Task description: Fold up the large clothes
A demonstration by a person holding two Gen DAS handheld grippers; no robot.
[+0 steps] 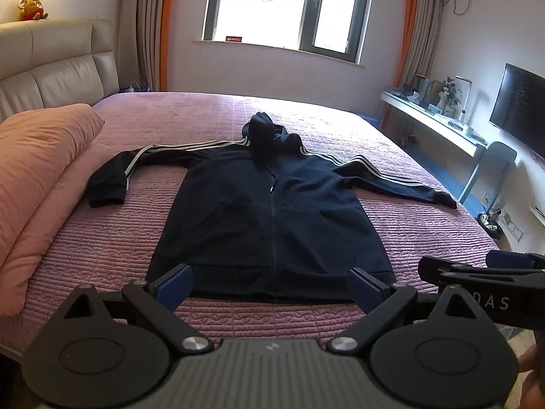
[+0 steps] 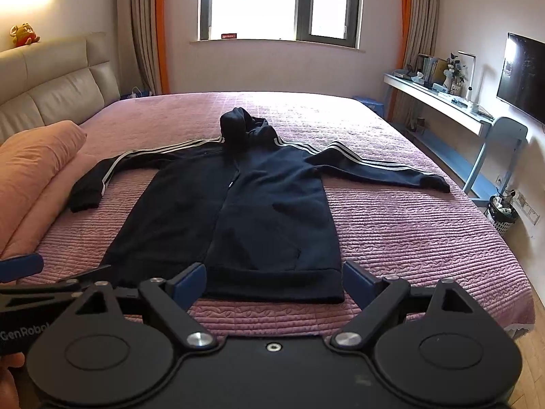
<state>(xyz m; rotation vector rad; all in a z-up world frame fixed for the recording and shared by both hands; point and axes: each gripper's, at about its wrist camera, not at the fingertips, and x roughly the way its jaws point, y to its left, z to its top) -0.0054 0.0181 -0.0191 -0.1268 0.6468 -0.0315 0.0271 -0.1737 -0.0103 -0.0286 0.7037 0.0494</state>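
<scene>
A dark navy zip hoodie (image 1: pixel 272 211) with white sleeve stripes lies flat, front up, on the pink bed (image 1: pixel 102 238), sleeves spread to both sides and hood pointing to the window. It also shows in the right wrist view (image 2: pixel 245 211). My left gripper (image 1: pixel 272 286) is open and empty, hovering just before the hem, near its middle. My right gripper (image 2: pixel 276 283) is open and empty, over the hem's right part. Each gripper shows at the edge of the other's view: the right gripper (image 1: pixel 483 269) and the left gripper (image 2: pixel 30 272).
Orange-pink pillows (image 1: pixel 37 170) lie at the left by the headboard. A desk (image 2: pixel 442 102), a chair (image 2: pixel 500 150), a wall TV (image 2: pixel 524 68) and a waste basket (image 2: pixel 502 214) stand along the right wall beyond the bed edge.
</scene>
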